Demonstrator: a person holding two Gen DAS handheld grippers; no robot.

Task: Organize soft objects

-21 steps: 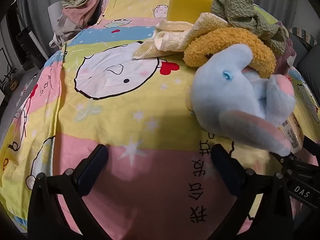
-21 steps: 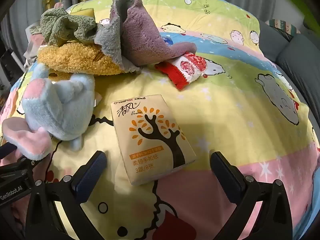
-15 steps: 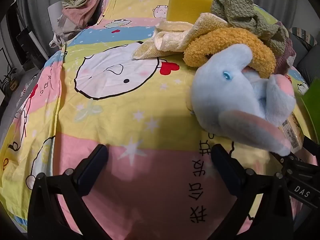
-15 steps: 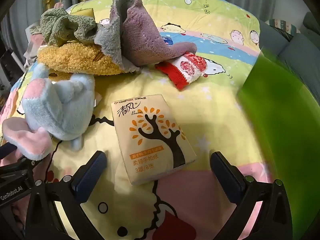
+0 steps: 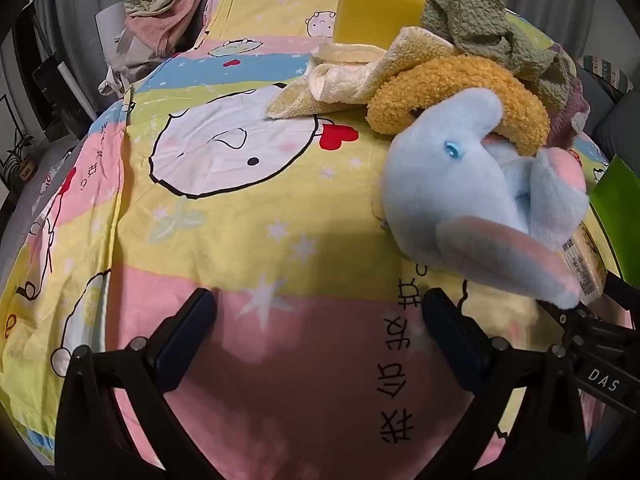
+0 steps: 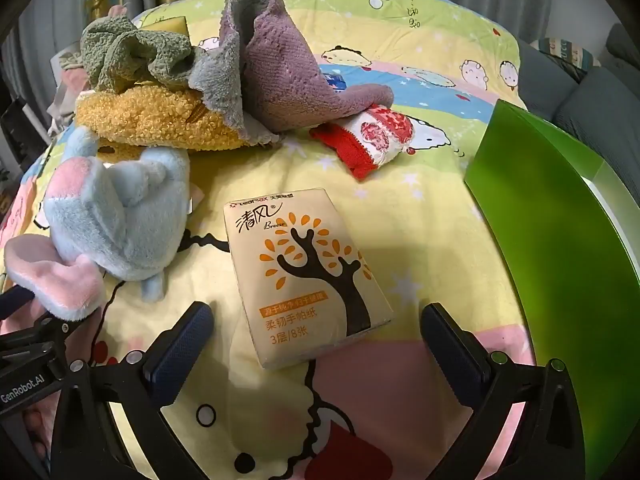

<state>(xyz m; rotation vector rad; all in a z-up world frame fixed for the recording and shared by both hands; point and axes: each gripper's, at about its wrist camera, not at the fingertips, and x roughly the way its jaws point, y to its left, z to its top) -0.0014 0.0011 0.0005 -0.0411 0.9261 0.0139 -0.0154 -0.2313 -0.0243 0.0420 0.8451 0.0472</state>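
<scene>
A blue plush elephant [image 5: 476,200] [image 6: 116,216] with pink ears lies on the cartoon bedsheet. Behind it are piled an orange fuzzy ring [image 5: 460,92] [image 6: 160,120], a cream towel [image 5: 352,80], a green cloth [image 5: 488,28] [image 6: 128,52], a yellow sponge [image 5: 376,12] and a purple-grey towel [image 6: 276,76]. A red-and-white pouch [image 6: 372,136] and a tissue pack [image 6: 308,276] lie nearer. My left gripper [image 5: 316,332] hovers open over bare sheet, left of the elephant. Wide open too, my right gripper [image 6: 316,340] has the tissue pack's near end between its fingers, untouched.
A green box [image 6: 560,240] [image 5: 616,200] stands on the bed at the right of the right wrist view. Crumpled pink and pale clothes [image 5: 168,12] lie beyond the bed's far left corner. A grey sofa [image 6: 592,96] sits behind the box.
The green box has come in from the right and now rests on the bed beside the tissue pack. Both grippers and the soft things have stayed put.
</scene>
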